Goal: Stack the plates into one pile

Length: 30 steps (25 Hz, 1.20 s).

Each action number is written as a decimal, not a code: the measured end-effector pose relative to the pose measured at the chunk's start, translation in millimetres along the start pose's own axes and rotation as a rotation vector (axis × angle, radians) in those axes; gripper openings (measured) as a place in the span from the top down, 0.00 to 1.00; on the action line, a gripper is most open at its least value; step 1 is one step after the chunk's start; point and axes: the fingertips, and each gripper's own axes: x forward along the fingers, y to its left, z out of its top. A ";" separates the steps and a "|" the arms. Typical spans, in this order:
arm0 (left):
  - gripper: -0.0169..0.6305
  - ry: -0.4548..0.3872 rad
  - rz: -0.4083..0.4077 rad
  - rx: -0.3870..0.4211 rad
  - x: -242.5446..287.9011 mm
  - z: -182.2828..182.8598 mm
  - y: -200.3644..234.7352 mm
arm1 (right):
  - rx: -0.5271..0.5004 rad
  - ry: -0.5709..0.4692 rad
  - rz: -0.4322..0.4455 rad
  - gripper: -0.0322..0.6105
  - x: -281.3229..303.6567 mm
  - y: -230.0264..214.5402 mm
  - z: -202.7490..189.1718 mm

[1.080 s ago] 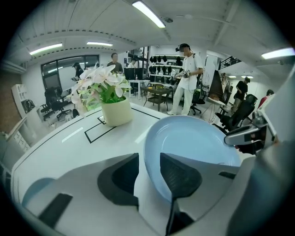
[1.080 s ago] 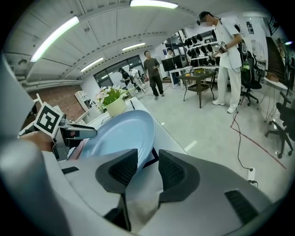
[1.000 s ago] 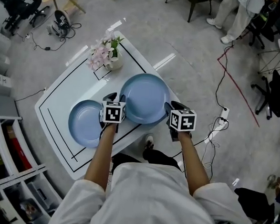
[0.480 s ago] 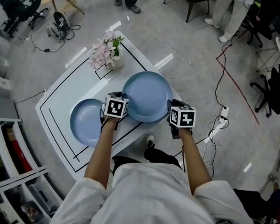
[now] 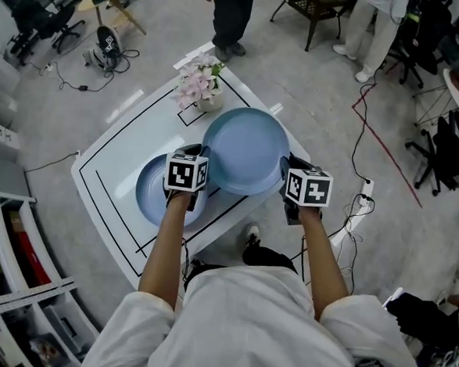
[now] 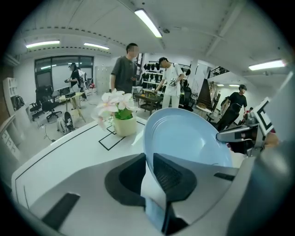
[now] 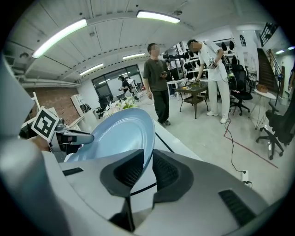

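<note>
So, both grippers have hold of the same big plate (image 5: 246,150) right now. The left gripper (image 5: 195,156) has it by the left rim and the right gripper (image 5: 289,167) by the right rim, one on each side.

In the left gripper view, the left gripper (image 6: 148,170) has its jaws pinched on the edge of the big plate (image 6: 189,138). They've just been closing, and the rim sits right between the pads. It's the same on the other side: the right gripper (image 7: 146,168) has jaws that have also just been closing, and they're clamped on the rim of the big plate (image 7: 115,133). The plate looks tilted in both gripper views, with its hollow side facing up.

The big plate is held up off the white desk (image 5: 122,155), over the desk's right half. The smaller plate (image 5: 152,189) lies flat on the desk, lower left of the big one and partly under the left forearm.

A flower pot (image 5: 199,86) with pale pink blooms stands at the far end of the desk, inside a small black outlined square. A person (image 5: 229,14) stands on the floor just past that end.
</note>
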 end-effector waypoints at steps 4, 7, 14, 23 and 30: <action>0.87 -0.026 0.016 -0.007 -54.4 -20.1 36.6 | -0.026 0.000 0.012 0.84 -8.1 62.9 -7.5; 0.87 -0.030 0.031 -0.030 -93.8 -45.0 69.0 | -0.052 0.009 0.038 0.84 -7.5 113.2 -17.9; 0.87 -0.015 0.076 -0.086 -146.7 -108.8 137.5 | -0.112 0.048 0.084 0.84 8.9 206.5 -45.1; 0.86 0.050 0.090 -0.124 -152.0 -175.8 181.3 | -0.155 0.155 0.062 0.83 42.9 252.7 -94.6; 0.86 0.064 0.080 -0.119 -139.6 -187.6 187.1 | -0.164 0.193 -0.004 0.83 55.4 249.2 -112.0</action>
